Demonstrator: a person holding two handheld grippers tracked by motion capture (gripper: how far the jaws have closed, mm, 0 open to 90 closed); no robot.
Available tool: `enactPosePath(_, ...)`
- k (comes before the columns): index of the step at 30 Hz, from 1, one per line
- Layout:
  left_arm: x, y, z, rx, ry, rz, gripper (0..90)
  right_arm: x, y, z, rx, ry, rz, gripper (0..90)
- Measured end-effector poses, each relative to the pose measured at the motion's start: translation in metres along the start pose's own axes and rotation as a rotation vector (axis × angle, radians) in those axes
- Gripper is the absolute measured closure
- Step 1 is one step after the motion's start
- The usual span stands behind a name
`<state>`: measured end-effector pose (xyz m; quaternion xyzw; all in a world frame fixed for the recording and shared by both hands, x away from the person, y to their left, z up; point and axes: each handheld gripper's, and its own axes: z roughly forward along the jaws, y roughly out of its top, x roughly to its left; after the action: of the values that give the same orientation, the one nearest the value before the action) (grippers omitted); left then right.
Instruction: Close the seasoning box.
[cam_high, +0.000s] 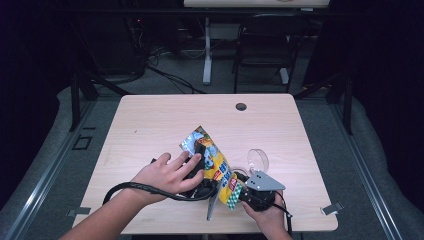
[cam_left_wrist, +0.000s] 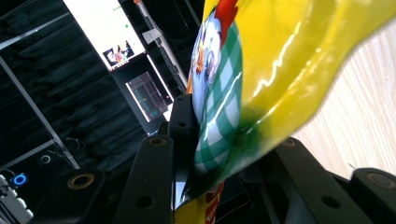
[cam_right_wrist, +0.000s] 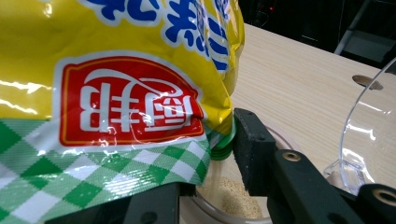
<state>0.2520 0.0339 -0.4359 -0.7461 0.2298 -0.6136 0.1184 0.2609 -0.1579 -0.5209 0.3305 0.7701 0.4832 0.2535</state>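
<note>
Item 1: yellow pouch (cam_high: 216, 165), glossy, w/ green-white check band, red label, blue lettering. Held tilted above the near-centre part of the worktop (cam_high: 150, 125), between both grippers; upper end towards the far side, lower end near the right gripper. In the right gripper view a green spout (cam_right_wrist: 223, 142) is seen at the pouch's lower corner, pointing down over a clear container.

Item 2: left gripper (cam_high: 197, 167). Held in the left hand (cam_high: 167, 175), which is spread over its body. Jaws are seen clamped on the pouch in the left gripper view; the check-band part (cam_left_wrist: 219, 116) is pinched betw. them, the film creased at the grip.

Item 3: right gripper (cam_high: 250, 192). Held in the right hand (cam_high: 270, 215) at the near edge, grey plate on top. Jaws closed on the pouch's lower end; one black pad (cam_right_wrist: 252, 149) is seen pressed just beside the spout.

Item 4: clear container (cam_right_wrist: 229, 196), low, round, directly under the spout. Pale fine granules are seen inside.

Item 5: clear lid (cam_high: 257, 160), standing tilted just beyond the right gripper, near the container; whether it is attached cannot be told.

Item 6: black cable (cam_high: 140, 187), trailed from the left gripper across the forearm.

Item 7: worktop, light wood, round grommet hole (cam_high: 241, 106) near far edge.
</note>
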Motion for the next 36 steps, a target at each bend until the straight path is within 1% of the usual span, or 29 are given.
enactPosePath(6, 0.0011, 0.0001, 0.0, 0.002, -0.007, 0.0, 71.8, 0.0004, 0.0, -0.0003, 0.004, 0.003, 0.005, 71.2)
enactPosePath(7, 0.0019, 0.0003, -0.0003, 0.006, -0.006, 0.009, 71.8, 0.0002, 0.0001, -0.0006, 0.006, 0.003, 0.005, 71.2)
enactPosePath(8, 0.0015, 0.0001, -0.0001, 0.008, -0.015, 0.0, 71.8, 0.0001, 0.0002, -0.0008, 0.007, 0.004, 0.008, 71.2)
enactPosePath(11, 0.0017, 0.0003, 0.0003, 0.004, -0.011, -0.001, 71.8, -0.0003, 0.0002, -0.0011, 0.008, 0.008, 0.015, 71.2)
enactPosePath(12, 0.0018, 0.0004, 0.0002, 0.0, -0.004, 0.001, 71.8, -0.0005, 0.0002, -0.0014, 0.01, 0.009, 0.016, 71.2)
enactPosePath(14, 0.0016, 0.0004, 0.0003, 0.003, -0.01, -0.005, 71.8, -0.0007, 0.0002, -0.0014, 0.005, 0.012, 0.021, 71.2)
enactPosePath(15, 0.0018, 0.0005, 0.0007, -0.005, -0.007, -0.005, 71.8, -0.0007, 0.0002, -0.0016, 0.005, 0.011, 0.023, 71.2)
enactPosePath(17, 0.0028, 0.0009, 0.0005, 0.001, -0.011, 0.009, 71.8, -0.0008, 0.0, -0.0018, 0.007, 0.013, 0.027, 71.2)
enactPosePath(21, 0.0037, 0.0014, -0.0001, 0.005, -0.009, 0.019, 71.8, -0.001, 0.0, -0.0023, 0.009, 0.014, 0.024, 71.2)
enactPosePath(22, 0.0035, 0.0015, 0.0003, 0.006, -0.022, 0.018, 71.8, -0.001, 0.0, -0.0023, 0.011, 0.013, 0.022, 71.2)
enactPosePath(23, 0.0029, 0.0015, 0.0006, -0.001, -0.019, 0.01, 71.8, -0.0008, -0.0001, -0.0022, 0.01, 0.011, 0.021, 71.2)
enactPosePath(26, 0.0034, 0.0018, 0.0004, -0.001, -0.013, 0.012, 71.9, -0.0007, -0.0004, -0.002, 0.012, 0.013, 0.02, 71.2)
enactPosePath(27, 0.0024, 0.0017, 0.0011, -0.014, -0.01, -0.009, 71.9, -0.0006, -0.0004, -0.002, 0.01, 0.012, 0.023, 71.2)
enactPosePath(28, 0.0022, 0.0017, 0.0014, -0.016, -0.011, -0.012, 71.9, -0.001, -0.0004, -0.0024, 0.013, 0.011, 0.022, 71.2)
enactPosePath(29, 0.0016, 0.0016, 0.0013, 0.0, -0.03, -0.019, 71.9, -0.0011, -0.0004, -0.0025, 0.011, 0.01, 0.023, 71.2)
enactPosePath(30, 0.0036, 0.0025, 0.0011, 0.003, -0.02, 0.01, 71.9, -0.0014, -0.0005, -0.0027, 0.014, 0.01, 0.023, 71.2)
enactPosePath(31, 0.0026, 0.0026, 0.0014, 0.003, -0.021, 0.003, 71.9, -0.0016, -0.0006, -0.0025, 0.016, 0.01, 0.024, 71.2)
enactPosePath(33, 0.0028, 0.0032, 0.002, 0.005, -0.029, 0.018, 72.0, -0.0018, -0.0013, -0.0019, 0.015, 0.013, 0.027, 71.2)
enactPosePath(36, 0.0032, 0.0034, 0.0025, 0.004, -0.032, 0.024, 72.0, -0.002, -0.0015, -0.0017, 0.016, 0.012, 0.031, 71.2)
